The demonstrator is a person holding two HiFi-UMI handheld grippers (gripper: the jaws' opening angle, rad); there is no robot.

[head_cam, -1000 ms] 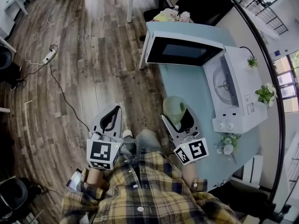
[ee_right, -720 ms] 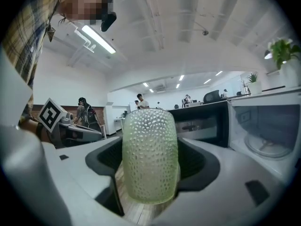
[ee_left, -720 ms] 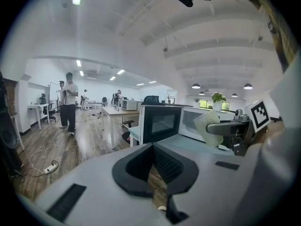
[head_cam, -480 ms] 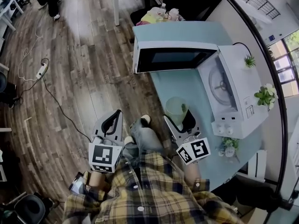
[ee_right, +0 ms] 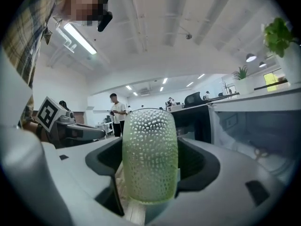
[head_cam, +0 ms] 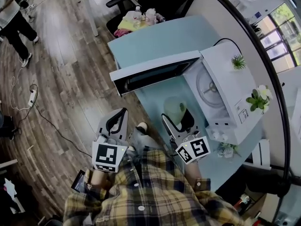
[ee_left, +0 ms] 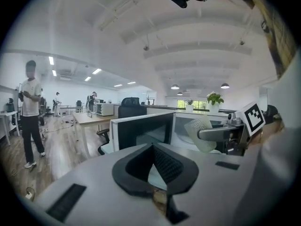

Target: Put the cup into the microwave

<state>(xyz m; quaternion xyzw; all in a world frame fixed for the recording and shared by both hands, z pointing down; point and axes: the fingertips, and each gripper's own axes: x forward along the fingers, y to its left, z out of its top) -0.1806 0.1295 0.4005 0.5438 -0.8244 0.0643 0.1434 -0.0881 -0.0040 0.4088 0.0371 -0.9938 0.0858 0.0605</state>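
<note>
nearest the camera, the person's plaid sleeves (head_cam: 141, 192) are carrying both tools at waist height. the left gripper (head_cam: 118, 118) is hanging over the wooden floor (head_cam: 61, 79), just off the table edge. its jaws are pressing together at the tips with nothing between them, presumably because this hand has no job while the door is already open. the right gripper (head_cam: 178, 118) is pinching the cup (head_cam: 174, 108), a pale green, dimpled glass. the jaws are clamping its lower wall from both sides, so it is standing upright with its mouth up, as the right gripper view shows. the grip is low, probably so the rim will clear the opening and the base can land first.

the cup is being held above the light blue table (head_cam: 155, 41), not resting on it, just in front of the microwave (head_cam: 235, 102) and not yet inside. the microwave door (head_cam: 150, 72) is swinging wide to the person's left, leaving the cavity facing the cup. the round turntable (head_cam: 209, 86) inside is lying bare, offering a flat seat. judged from this, the carrying step is under way; insertion and release are remaining, and the dimpled glass is likely giving the pads good purchase.

small potted plants (head_cam: 256, 98) are sitting on the microwave top. farther off, a chair (head_cam: 120, 3) is standing beyond the table, and another person (head_cam: 14, 18) is standing on the floor.
</note>
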